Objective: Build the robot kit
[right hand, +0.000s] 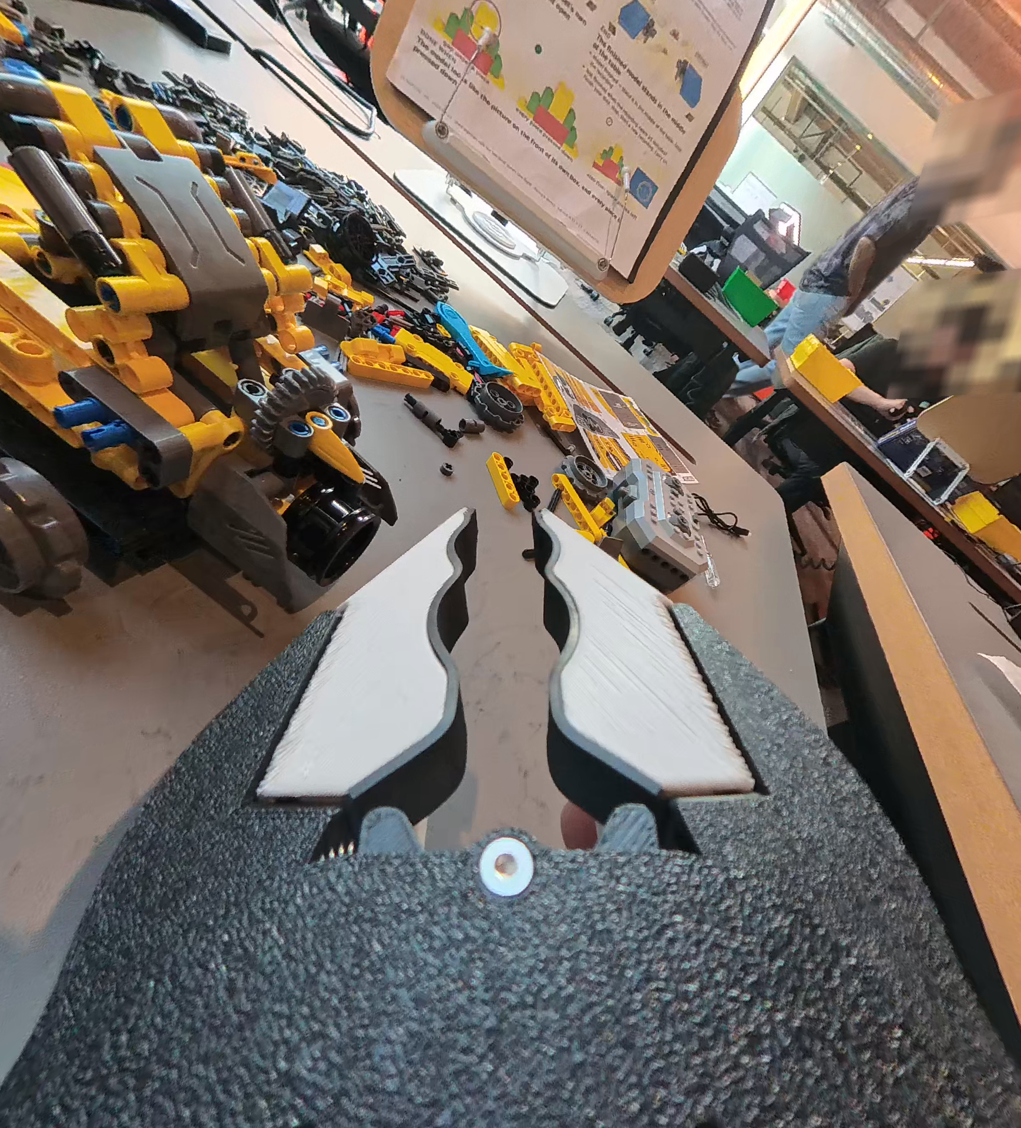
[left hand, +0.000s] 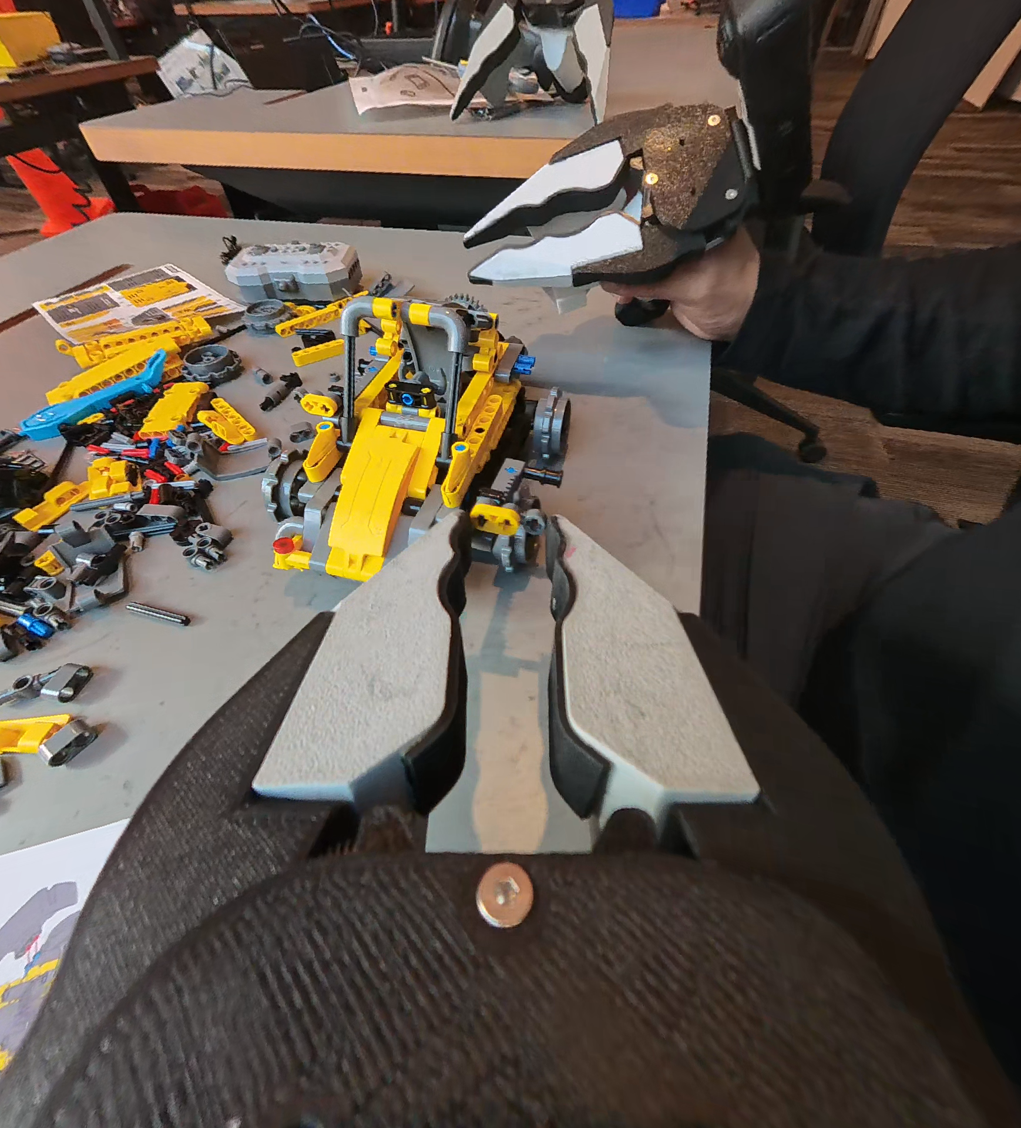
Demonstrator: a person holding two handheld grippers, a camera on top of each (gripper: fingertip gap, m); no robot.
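Observation:
A half-built yellow and grey brick vehicle (left hand: 398,451) stands on the grey table (left hand: 618,439); it also fills the left of the right wrist view (right hand: 129,293). My left gripper (left hand: 508,525) is open and empty, its tips right at the vehicle's near corner by a small yellow and grey piece (left hand: 499,519). My right gripper (right hand: 505,519) is open and empty, above the table beside the vehicle's rear gear (right hand: 288,403). It also shows in the left wrist view (left hand: 477,256), held in a hand above the table's far right corner.
Several loose yellow, black and grey parts (left hand: 129,464) and a blue lever tool (left hand: 93,397) lie left of the vehicle. A grey battery box (left hand: 294,268) and a leaflet (left hand: 136,299) sit behind. An instruction sheet (left hand: 1,952) lies at front left. A sign stand (right hand: 557,122) and people are beyond. Tip to tip, the grippers are about 25 centimetres apart.

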